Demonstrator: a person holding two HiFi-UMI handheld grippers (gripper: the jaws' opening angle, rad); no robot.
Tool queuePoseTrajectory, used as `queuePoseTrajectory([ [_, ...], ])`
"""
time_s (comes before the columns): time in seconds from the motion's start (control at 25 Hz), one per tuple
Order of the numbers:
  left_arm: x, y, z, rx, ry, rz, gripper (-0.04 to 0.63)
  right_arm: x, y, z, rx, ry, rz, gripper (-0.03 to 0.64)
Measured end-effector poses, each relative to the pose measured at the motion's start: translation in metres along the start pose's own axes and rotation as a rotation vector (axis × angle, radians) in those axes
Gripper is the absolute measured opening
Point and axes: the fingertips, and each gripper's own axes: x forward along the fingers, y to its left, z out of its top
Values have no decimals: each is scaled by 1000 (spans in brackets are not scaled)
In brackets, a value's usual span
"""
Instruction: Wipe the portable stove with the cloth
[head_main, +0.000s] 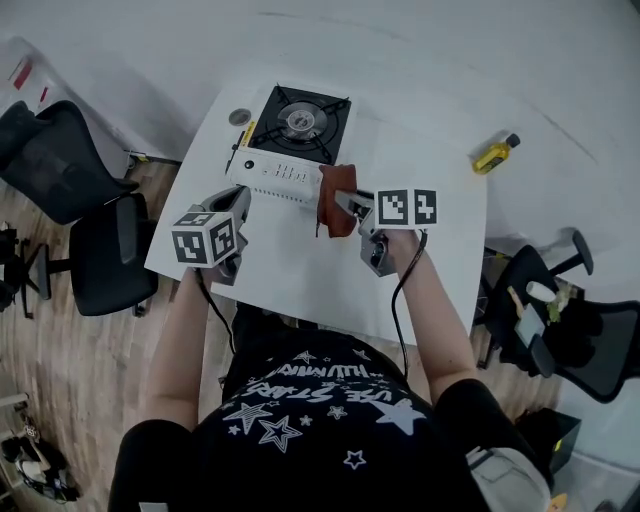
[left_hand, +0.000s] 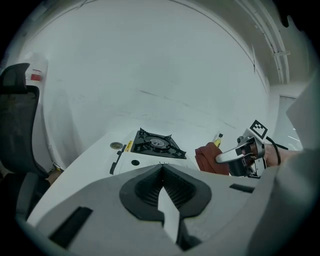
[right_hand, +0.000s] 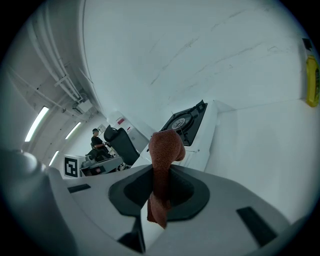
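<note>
The portable stove (head_main: 295, 140), a white body with a black burner top, stands at the far side of the white table (head_main: 440, 250). My right gripper (head_main: 347, 204) is shut on a reddish-brown cloth (head_main: 335, 198), which hangs just off the stove's near right corner. In the right gripper view the cloth (right_hand: 164, 150) sticks up between the jaws of the right gripper (right_hand: 162, 172), with the stove (right_hand: 187, 122) beyond it. My left gripper (head_main: 238, 207) hovers at the stove's near left, shut and holding nothing (left_hand: 161, 169). From it I see the stove (left_hand: 155, 145) and the cloth (left_hand: 209, 157).
A yellow bottle (head_main: 495, 154) lies at the table's far right. A small round object (head_main: 238, 116) sits left of the stove. Black office chairs stand left of the table (head_main: 60, 160) and to its right (head_main: 590, 345).
</note>
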Motion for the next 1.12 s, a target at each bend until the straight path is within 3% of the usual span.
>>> queuePoseTrajectory([
  [0.2,-6,-9,-13,-21,-2,32,6,-1,4,-9,-39,31,54,63],
  [0.48,-14,-14,-26,-35,-1,57,6,-3,0,-25,-44,52,61,63],
  [1.12,-4,-22,-22,-29,8,19,6,-8,-6,-16,-18,20,41,63],
])
